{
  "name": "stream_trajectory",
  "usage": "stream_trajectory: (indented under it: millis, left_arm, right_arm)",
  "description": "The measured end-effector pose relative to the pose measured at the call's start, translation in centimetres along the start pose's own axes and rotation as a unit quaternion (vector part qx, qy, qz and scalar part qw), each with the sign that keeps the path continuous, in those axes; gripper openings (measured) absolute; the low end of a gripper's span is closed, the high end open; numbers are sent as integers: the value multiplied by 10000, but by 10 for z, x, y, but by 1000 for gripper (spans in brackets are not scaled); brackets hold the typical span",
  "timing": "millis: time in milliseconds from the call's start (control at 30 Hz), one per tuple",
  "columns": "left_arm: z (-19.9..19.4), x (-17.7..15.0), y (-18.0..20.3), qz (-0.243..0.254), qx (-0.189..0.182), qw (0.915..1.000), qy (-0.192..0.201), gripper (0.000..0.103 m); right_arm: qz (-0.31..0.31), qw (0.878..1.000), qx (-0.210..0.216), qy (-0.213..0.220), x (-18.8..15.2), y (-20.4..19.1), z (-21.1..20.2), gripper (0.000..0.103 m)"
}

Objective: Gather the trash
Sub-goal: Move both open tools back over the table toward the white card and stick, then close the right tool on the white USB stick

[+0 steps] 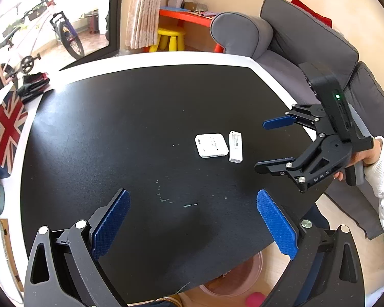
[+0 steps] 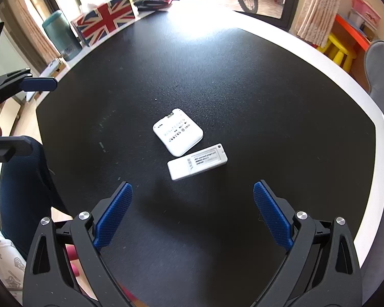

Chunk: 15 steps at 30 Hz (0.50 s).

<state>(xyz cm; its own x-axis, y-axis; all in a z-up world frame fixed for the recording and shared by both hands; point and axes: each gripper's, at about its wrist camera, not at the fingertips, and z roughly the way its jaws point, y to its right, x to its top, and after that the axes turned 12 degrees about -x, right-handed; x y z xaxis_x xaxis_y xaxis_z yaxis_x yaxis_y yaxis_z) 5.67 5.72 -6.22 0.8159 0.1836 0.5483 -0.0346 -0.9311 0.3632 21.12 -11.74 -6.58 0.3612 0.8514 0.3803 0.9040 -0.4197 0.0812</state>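
Two white packets (image 2: 189, 143) ahead of right gripper (image 2: 192, 213)

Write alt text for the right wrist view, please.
Two small white items, a square packet and a long narrow one, lie touching on a black table, just ahead of the open right gripper. The left gripper shows at the left edge, also open.

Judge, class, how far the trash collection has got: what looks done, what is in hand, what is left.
Done: nothing visible. In hand: nothing; left gripper and right gripper are open and empty above the black table. Left: the square white packet and the long white packet, lying side by side.
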Motion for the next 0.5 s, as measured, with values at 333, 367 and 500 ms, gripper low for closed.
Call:
stream_trajectory:
  millis: [333,367,500]
  left_arm:
    - [9,0,-12,-121,-24,9999,-83,95]
    - [10,-1,-13,-136,-31,9999,-90,95]
    - [14,-2,-15,-167,-48,9998,-130,95]
  right_arm:
    - [-732,9973,45,-54,14,-8,23,94]
    - [-791,9968,53,-52,14,-9,25,94]
    - [-892,9960,81,-21,16,-8,29,92]
